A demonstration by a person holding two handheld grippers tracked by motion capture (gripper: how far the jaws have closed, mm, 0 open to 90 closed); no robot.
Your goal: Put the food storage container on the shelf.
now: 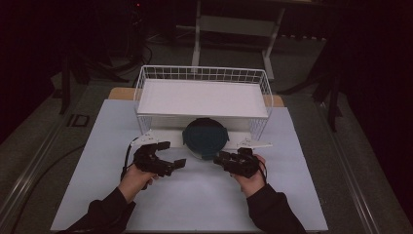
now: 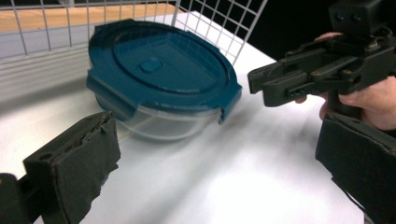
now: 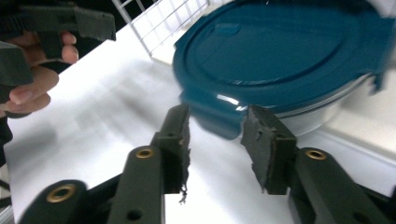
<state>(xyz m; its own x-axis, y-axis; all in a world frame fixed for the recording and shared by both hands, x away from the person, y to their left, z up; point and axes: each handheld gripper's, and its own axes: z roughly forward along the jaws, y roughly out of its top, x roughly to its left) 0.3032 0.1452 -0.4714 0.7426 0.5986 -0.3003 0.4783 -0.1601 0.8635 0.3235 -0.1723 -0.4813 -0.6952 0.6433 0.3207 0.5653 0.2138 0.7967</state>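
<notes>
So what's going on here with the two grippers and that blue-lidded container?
A person holds a gripper in each hand on either side of a clear round container with a dark teal lid, which sits on the white table at the foot of a white wire shelf. The left gripper stands wide open, short of it. The right gripper is partly open near the lid's edge tab, not gripping.

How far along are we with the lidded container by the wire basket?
Done: the container sits on the white table at the front foot of the wire basket, teal lid on. In hand: nothing. The left gripper stands wide open beside it; the right gripper has its jaws apart in front of a lid tab, not gripping. Left: probably closing on the container and whatever comes after.
</notes>
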